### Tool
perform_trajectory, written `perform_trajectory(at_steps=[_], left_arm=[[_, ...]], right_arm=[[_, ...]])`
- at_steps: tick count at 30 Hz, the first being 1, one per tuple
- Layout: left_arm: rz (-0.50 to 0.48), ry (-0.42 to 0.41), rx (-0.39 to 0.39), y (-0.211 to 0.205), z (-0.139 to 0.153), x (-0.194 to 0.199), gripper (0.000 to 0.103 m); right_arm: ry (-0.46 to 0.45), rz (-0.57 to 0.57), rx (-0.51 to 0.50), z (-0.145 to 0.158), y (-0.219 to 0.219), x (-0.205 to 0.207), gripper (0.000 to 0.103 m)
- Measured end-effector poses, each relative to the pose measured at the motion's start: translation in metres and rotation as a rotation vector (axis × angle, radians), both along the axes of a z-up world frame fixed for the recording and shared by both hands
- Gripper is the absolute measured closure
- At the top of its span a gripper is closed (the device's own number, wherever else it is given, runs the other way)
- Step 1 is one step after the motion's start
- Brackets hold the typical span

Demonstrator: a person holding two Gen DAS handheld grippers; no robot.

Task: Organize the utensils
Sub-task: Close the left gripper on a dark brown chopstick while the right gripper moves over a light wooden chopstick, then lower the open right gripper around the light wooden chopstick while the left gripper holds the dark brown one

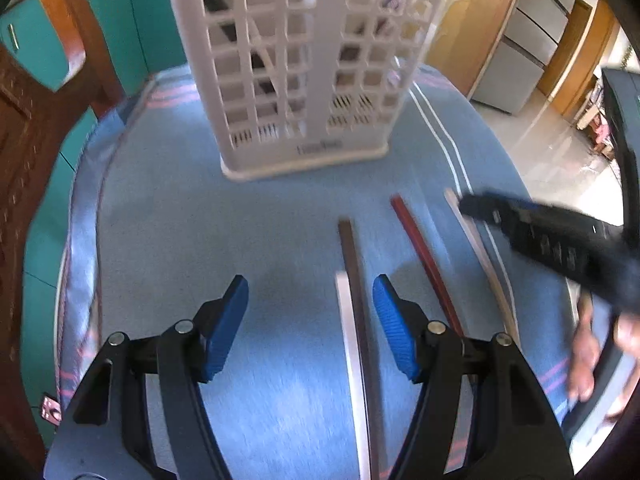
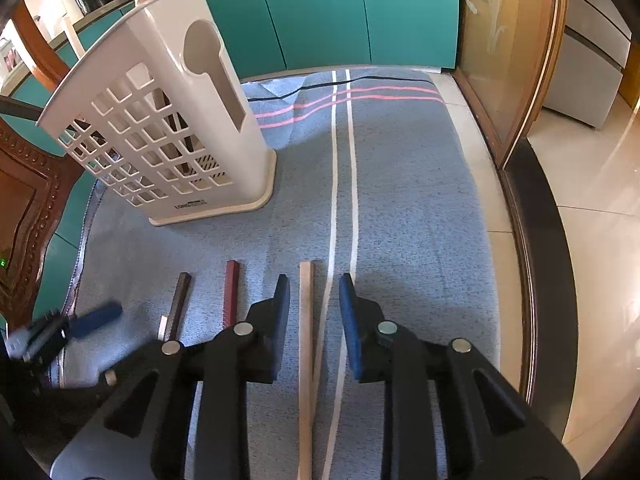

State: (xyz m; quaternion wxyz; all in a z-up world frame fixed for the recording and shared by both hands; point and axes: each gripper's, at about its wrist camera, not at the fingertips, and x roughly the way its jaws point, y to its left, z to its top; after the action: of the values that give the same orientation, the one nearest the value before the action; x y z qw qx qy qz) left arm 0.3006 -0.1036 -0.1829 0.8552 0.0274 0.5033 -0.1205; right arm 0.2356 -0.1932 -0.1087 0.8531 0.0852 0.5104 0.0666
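blue cloth (image 2: pixel 400 200) bears four chopsticks (image 2: pixel 306 340) and one white holder (image 2: pixel 160 128); both grippers' jaws wide.

Utensil basket (image 2: pixel 168 136) stands on cloth (image 2: pixel 400 200), far-left. Four chopsticks (image 2: pixel 306 340) lie nearer than basket, side by side, w/ ends toward it.
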Motion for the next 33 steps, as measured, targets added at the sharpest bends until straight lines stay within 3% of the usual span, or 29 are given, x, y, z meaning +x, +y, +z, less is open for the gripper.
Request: perform_trajectory(at_steps=[2, 3, 10, 12, 14, 16, 29, 33], left_arm=[[-0.003, 0.029, 0.015, -0.008, -0.004, 0.009, 0.052], [-0.003, 0.040, 0.015, -0.011, -0.006, 0.012, 0.054], [-0.014, 0.026, 0.080, -0.042, -0.013, 0.023, 0.055], [-0.008, 0.031, 0.068, -0.047, -0.014, 0.023, 0.062], [0.001, 0.035, 0.070, -0.049, -0.013, 0.023, 0.080], [0.007, 0.040, 0.066, -0.048, -0.013, 0.023, 0.084], [0.031, 0.016, 0.100, -0.030, -0.011, 0.015, 0.078], [0.030, 0.012, 0.105, -0.027, -0.011, 0.013, 0.078]], right_arm=[[0.005, 0.005, -0.017, 0.000, 0.001, 0.000, 0.077], [0.006, 0.008, -0.025, -0.001, 0.002, 0.000, 0.077], [0.014, 0.039, -0.087, -0.005, 0.002, -0.003, 0.077], [0.016, 0.050, -0.086, -0.006, 0.002, -0.004, 0.077], [0.015, 0.060, -0.089, -0.005, 0.002, -0.004, 0.077], [0.014, 0.064, -0.090, -0.005, 0.003, -0.005, 0.077], [0.018, 0.108, -0.141, -0.012, 0.021, -0.005, 0.077], [0.010, 0.113, -0.152, -0.013, 0.025, -0.003, 0.072]])
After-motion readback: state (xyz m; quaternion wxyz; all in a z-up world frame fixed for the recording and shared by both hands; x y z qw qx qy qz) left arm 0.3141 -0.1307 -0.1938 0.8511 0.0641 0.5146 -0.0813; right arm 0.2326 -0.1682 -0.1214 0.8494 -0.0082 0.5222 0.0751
